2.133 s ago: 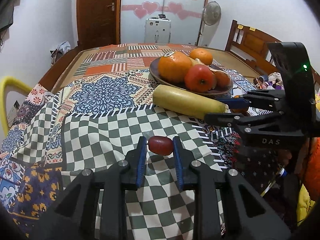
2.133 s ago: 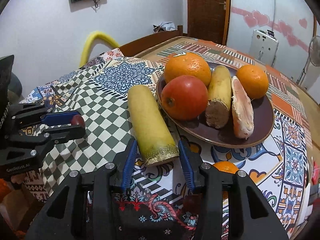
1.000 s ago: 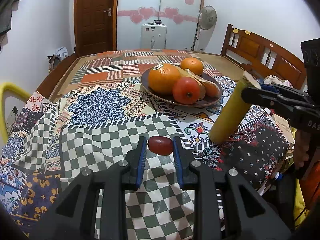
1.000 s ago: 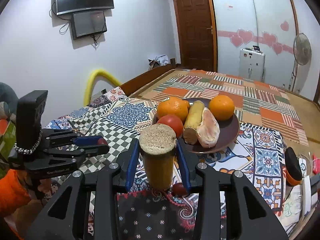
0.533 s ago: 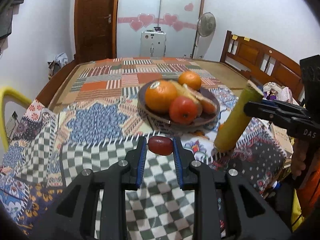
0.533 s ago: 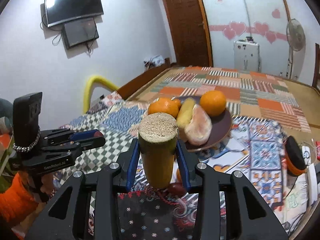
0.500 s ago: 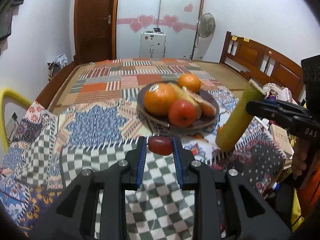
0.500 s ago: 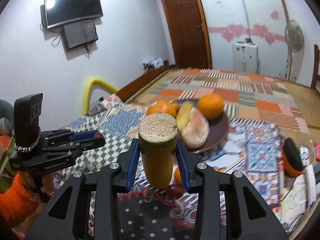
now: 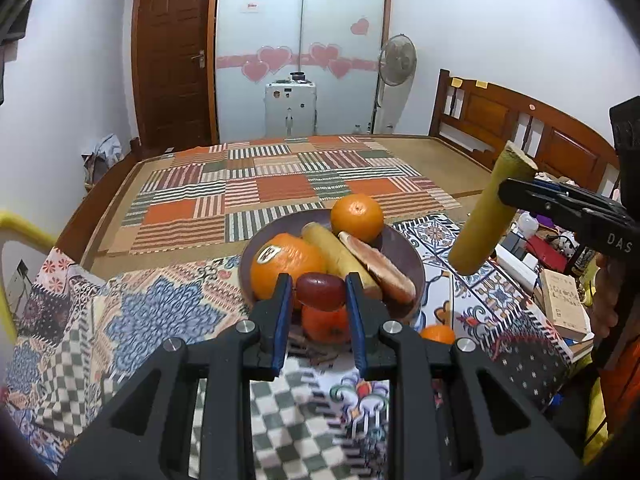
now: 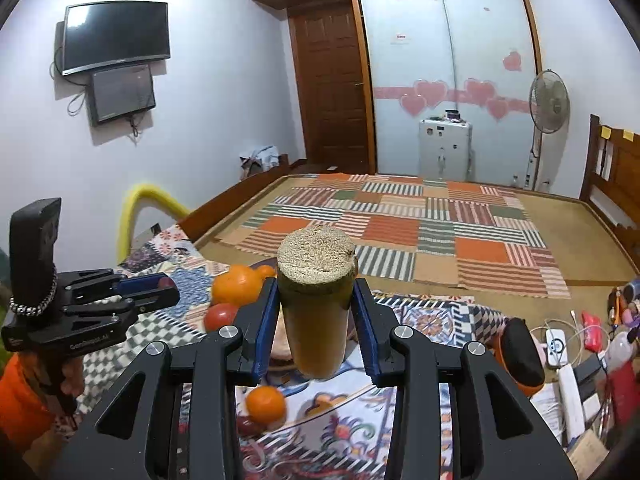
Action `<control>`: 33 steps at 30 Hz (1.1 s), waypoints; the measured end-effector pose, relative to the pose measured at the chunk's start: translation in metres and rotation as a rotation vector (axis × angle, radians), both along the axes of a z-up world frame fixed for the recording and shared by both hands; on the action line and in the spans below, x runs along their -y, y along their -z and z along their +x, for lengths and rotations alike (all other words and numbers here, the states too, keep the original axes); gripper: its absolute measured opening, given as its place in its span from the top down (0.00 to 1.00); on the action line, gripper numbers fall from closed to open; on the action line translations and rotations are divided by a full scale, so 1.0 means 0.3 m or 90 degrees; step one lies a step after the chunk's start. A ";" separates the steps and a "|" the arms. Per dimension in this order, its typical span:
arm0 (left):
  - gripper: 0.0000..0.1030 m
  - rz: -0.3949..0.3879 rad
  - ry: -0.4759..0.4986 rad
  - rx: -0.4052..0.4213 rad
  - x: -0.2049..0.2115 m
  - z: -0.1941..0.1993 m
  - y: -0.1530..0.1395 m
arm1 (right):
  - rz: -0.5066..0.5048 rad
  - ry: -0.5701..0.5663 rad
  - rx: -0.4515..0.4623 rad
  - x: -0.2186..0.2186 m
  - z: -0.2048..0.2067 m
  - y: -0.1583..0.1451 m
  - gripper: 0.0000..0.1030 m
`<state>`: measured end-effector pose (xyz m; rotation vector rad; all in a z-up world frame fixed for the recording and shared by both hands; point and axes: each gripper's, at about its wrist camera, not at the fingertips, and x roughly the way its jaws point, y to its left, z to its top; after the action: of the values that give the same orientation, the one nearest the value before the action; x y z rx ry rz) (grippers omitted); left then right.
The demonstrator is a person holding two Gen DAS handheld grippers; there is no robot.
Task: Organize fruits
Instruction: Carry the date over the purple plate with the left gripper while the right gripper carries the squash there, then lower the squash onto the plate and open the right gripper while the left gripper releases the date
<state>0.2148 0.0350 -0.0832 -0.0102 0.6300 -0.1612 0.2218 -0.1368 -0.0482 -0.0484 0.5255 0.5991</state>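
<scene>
left gripper (image 9: 320, 300) is clamped on a small dark red fruit (image 9: 320, 290), pinched between the blue pads and carried clear of the patterned cloth (image 9: 120, 320). in the left wrist view that fruit sits at the centre, in front of the near rim of the brown plate (image 9: 404, 240). the plate holds a large orange with a sticker (image 9: 286, 264) at 9 o'clock, a smaller orange (image 9: 357, 218) at 12 o'clock, a short yellow stalk piece (image 9: 332, 250) and a peeled pale segment (image 9: 380, 268) in the middle, and a red fruit (image 9: 322, 322) at the near edge.

right gripper (image 10: 316, 320) is clamped on a thick yellow-green stalk (image 10: 316, 320), cut end toward the camera, held in the air at 3 o'clock of the plate in the left wrist view. a small orange (image 10: 265, 404) lies on the cloth below it, just beside a dark red fruit (image 10: 248, 426).
</scene>
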 end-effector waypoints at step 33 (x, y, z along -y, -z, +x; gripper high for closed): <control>0.72 0.030 0.007 -0.045 0.100 0.246 0.112 | -0.094 -0.044 -0.040 -0.183 0.225 0.111 0.67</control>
<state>0.2885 0.0050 -0.1166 0.0338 0.7051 -0.1571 0.2892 -0.0818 -0.0815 -0.1881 0.6305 0.6302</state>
